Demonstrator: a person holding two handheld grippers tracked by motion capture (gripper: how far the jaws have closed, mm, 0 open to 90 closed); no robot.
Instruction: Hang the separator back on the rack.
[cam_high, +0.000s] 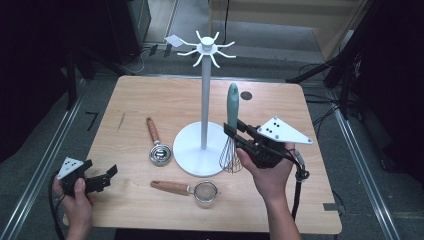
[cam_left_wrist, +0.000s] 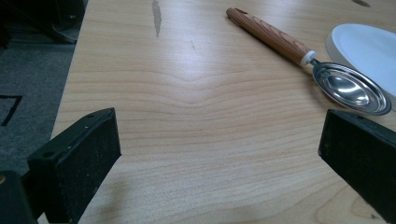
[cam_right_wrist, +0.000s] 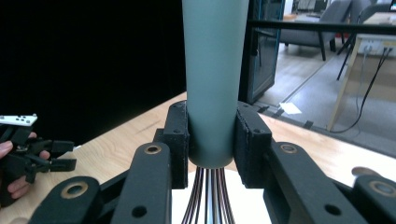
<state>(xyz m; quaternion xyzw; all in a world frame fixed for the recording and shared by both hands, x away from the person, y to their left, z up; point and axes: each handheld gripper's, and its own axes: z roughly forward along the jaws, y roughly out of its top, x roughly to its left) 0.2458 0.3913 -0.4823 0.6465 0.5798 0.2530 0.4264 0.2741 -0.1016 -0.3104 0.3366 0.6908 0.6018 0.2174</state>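
Note:
A whisk with a teal handle (cam_high: 232, 102) stands upright, wires (cam_high: 231, 159) down, just right of the white hook stand's base (cam_high: 192, 145). My right gripper (cam_high: 231, 131) is shut on the lower end of the handle (cam_right_wrist: 212, 84), a pad (cam_right_wrist: 177, 140) pressing on each side and the wires (cam_right_wrist: 208, 200) fanning out below. My left gripper (cam_high: 107, 175) rests at the table's front left, open with nothing between its jaws. In the left gripper view it (cam_left_wrist: 217, 158) faces bare wood, with a metal scoop (cam_left_wrist: 348, 88) ahead to the right.
The stand's pole (cam_high: 205, 100) rises to a ring of hooks (cam_high: 207, 48). A wooden-handled scoop (cam_high: 156, 142) lies left of the base, and a small wooden-handled strainer (cam_high: 192, 189) lies near the front edge. The other hand's gripper (cam_right_wrist: 32, 156) sits far left in the right gripper view.

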